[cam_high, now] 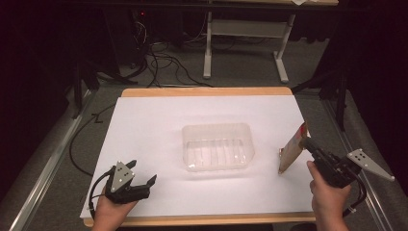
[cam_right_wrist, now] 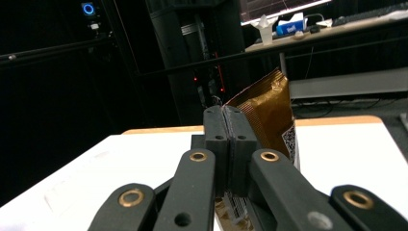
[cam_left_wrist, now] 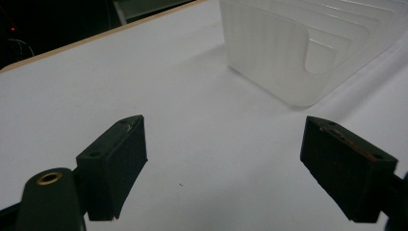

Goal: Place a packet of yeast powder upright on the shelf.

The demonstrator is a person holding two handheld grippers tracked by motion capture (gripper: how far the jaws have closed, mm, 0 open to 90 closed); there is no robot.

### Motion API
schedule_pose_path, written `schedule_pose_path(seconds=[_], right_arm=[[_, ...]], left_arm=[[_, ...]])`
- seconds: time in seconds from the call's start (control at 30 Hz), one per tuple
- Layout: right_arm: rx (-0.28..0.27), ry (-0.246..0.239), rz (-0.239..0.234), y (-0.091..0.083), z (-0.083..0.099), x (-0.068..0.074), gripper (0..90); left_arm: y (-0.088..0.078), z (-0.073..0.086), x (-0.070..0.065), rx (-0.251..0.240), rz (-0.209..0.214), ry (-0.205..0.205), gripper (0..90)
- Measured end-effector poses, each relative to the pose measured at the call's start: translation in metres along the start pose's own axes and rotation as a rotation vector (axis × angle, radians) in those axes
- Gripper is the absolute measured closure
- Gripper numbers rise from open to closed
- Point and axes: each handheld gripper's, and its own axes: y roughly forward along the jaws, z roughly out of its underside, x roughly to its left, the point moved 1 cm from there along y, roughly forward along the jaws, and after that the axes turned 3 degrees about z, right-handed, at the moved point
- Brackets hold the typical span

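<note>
A brown-gold snack packet (cam_high: 291, 155) with a barcode hangs tilted at the right side of the table, its lower end close to the white sheet. My right gripper (cam_high: 306, 140) is shut on its upper edge; in the right gripper view the jaws (cam_right_wrist: 224, 115) press together on the packet (cam_right_wrist: 269, 108). A clear plastic container (cam_high: 216, 129) stands at the middle of the sheet, with nothing visible inside. My left gripper (cam_high: 143, 171) rests open near the front left, aimed toward the container (cam_left_wrist: 274, 53). Nothing lies between its jaws (cam_left_wrist: 223, 144).
White paper (cam_high: 159, 120) covers the wooden table (cam_high: 207, 91). Beyond the far edge are cables on the floor (cam_high: 163, 62) and a white table frame (cam_high: 243, 29). Dark stands flank both sides.
</note>
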Motion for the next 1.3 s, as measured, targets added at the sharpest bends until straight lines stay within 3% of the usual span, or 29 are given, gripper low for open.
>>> schedule_pose_path(seconds=[0.8, 1.3], right_arm=[[-0.053, 0.004, -0.090, 0.019, -0.022, 0.021, 90.0], [-0.075, -0.002, -0.150, 0.034, -0.041, 0.044, 90.0]], left_arm=[[-0.004, 0.000, 0.002, -0.025, -0.011, -0.002, 17.0], [-0.006, -0.001, 0.003, -0.032, -0.013, -0.004, 17.0]])
